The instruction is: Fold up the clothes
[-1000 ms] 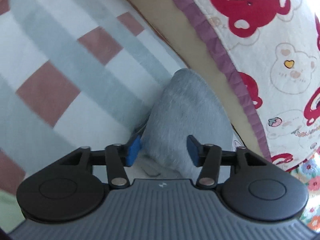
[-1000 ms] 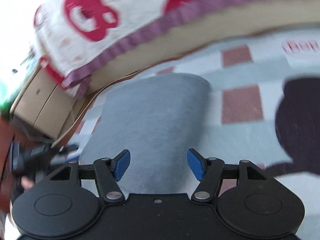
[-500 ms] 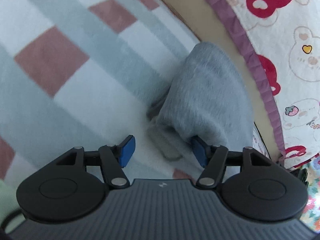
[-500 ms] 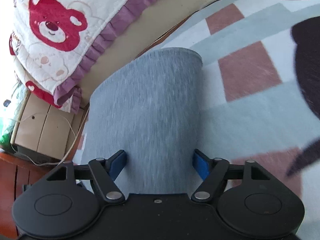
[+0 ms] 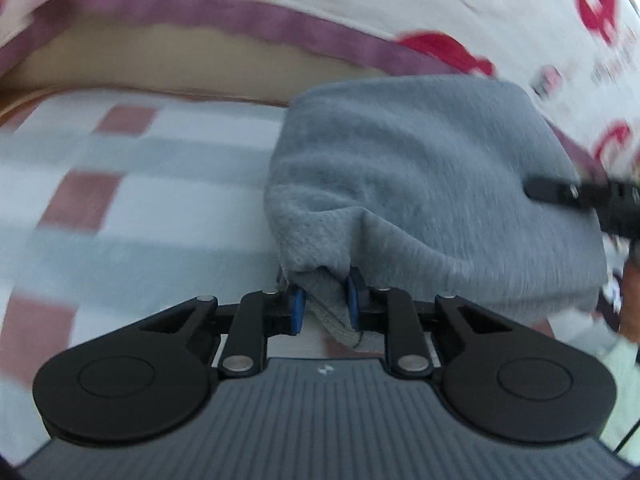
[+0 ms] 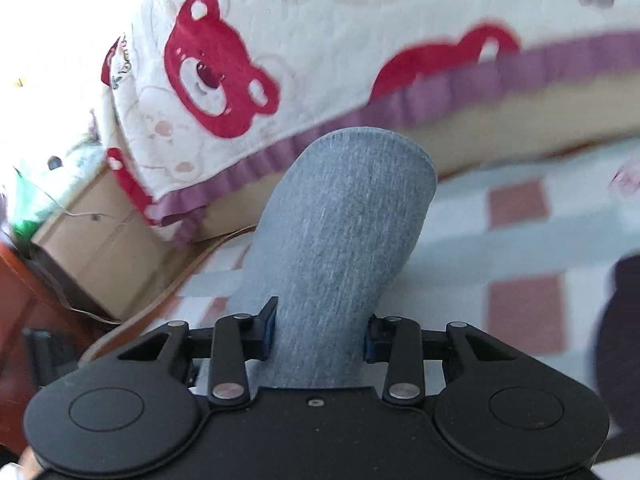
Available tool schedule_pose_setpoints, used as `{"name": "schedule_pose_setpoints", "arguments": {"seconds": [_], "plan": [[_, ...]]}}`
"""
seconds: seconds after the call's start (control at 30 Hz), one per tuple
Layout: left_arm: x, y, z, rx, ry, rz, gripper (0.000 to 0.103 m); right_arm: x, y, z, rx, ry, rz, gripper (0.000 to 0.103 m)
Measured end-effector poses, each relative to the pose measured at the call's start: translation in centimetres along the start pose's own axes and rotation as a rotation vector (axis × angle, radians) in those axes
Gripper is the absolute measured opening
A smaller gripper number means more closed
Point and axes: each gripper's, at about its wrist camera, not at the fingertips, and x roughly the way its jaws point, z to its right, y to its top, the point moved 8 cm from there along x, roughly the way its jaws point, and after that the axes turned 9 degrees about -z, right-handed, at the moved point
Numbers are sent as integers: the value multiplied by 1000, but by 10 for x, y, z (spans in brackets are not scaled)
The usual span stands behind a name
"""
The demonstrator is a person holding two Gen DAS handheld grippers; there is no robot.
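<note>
**Both grippers close on the grey garment**

Since a second ago, both sets of jaws have narrowed from a wide spread onto the cloth, and the left view has swung so the bedspread now fills its top.

Left gripper (image 5: 323, 307): its blue pads are closing and pinch a bunched corner of the grey garment (image 5: 432, 184), with a ribbed hem hanging out below them. Right gripper (image 6: 319, 332): its jaws are closing too, and press against both sides of a thick fold of the same garment (image 6: 344, 240), which rises ahead of them like a column.

The garment lies on a checked blanket (image 5: 132, 184) of pale blue, white and dusty red squares. Behind it, a white bear-print quilt (image 6: 312, 40) with a purple ruffled edge hangs over a beige mattress side. A cardboard box (image 6: 100, 240) stands at left in the right view.
</note>
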Motion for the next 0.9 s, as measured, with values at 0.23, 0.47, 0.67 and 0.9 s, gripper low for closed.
{"name": "schedule_pose_setpoints", "arguments": {"seconds": [0.23,0.47,0.67,0.9], "plan": [[27,13,-13,-289,-223,-93,42,-1,-14,80,246,-95,-68,51],[16,-10,-30,-579,-452,-118,56,-6,-26,99,339,-40,-82,60],[13,7,-21,-502,-351,-15,75,-9,-36,106,375,-12,-110,62],[29,-15,-22,-556,-291,-130,79,-12,-48,99,408,14,-138,68]]}}
